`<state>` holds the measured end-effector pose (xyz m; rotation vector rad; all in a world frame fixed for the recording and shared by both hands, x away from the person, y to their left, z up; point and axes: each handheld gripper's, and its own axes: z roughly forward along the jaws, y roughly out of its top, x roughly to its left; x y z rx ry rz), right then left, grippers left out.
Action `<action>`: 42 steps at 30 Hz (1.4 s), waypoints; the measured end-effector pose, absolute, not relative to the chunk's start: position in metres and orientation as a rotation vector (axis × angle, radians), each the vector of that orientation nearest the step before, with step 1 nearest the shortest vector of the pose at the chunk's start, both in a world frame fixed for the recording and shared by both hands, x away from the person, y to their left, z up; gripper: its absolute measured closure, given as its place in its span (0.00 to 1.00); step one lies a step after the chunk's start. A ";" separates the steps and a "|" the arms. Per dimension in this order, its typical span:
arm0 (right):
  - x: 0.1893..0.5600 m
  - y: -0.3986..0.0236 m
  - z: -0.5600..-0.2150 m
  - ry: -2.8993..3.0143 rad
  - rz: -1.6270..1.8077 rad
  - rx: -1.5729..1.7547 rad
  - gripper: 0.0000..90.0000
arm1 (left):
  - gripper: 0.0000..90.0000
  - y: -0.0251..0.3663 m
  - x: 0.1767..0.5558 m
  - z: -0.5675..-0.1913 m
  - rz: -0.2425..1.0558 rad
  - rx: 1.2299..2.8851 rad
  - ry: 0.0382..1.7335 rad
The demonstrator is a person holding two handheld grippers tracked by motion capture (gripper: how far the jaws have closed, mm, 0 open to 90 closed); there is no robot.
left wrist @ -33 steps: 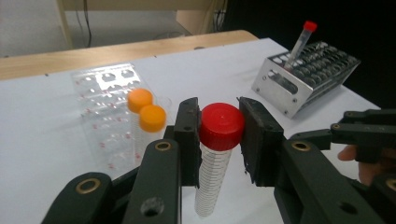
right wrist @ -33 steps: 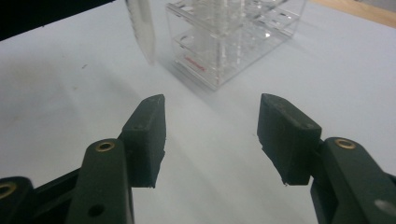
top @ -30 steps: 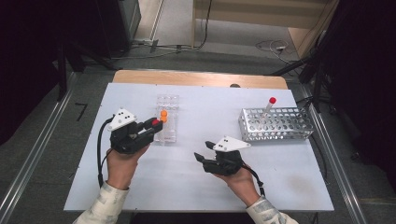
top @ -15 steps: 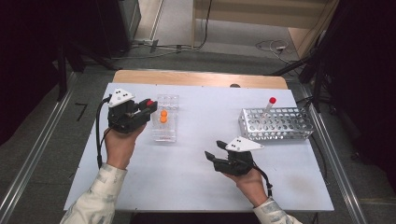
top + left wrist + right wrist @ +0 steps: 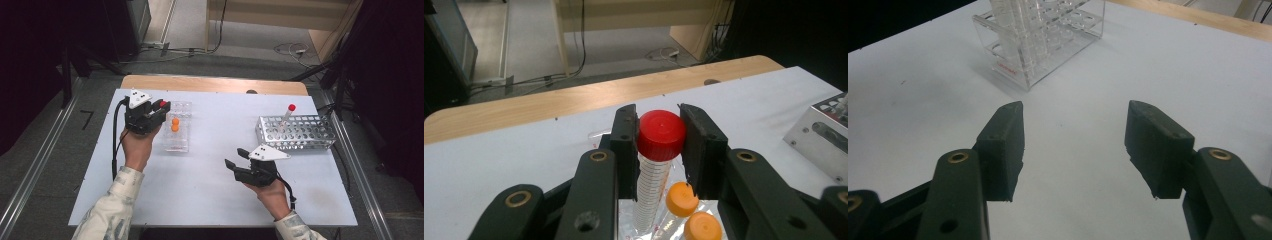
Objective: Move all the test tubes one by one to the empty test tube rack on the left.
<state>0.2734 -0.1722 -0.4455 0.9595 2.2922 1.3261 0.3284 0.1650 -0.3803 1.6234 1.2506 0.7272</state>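
Surface: white tabletop w/ wood strip along far edge, dark room behind; my landmark is the clear rack.
Tube: red-cap tube, graduated clear plastic, upright at near-left corner of clear rack. Can't tell if its foot sits in a well or hangs just above.
L tongs: left gripper clenched on the red-cap tube, pads squeezing the cap from both sides.
R tongs: right gripper released, nothing between jaws, well to the right of clear rack, pointing at it.
Handling: I judge it light, stiff, smooth-walled, so slippery lower down. Ribbed cap is the better hold, but a cap-only grip lets the body swing.
Neighbours: two orange-cap tubes just beside it in clear rack.
Views: high view gives me the metal rack w/ another red-capped tube, far right of clear rack; left gripper view gives pad contact on cap.
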 end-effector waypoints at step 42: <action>0.276 -0.178 -0.447 2.286 1.299 0.981 0.42 | 0.38 0.165 0.296 -0.407 0.595 1.611 1.273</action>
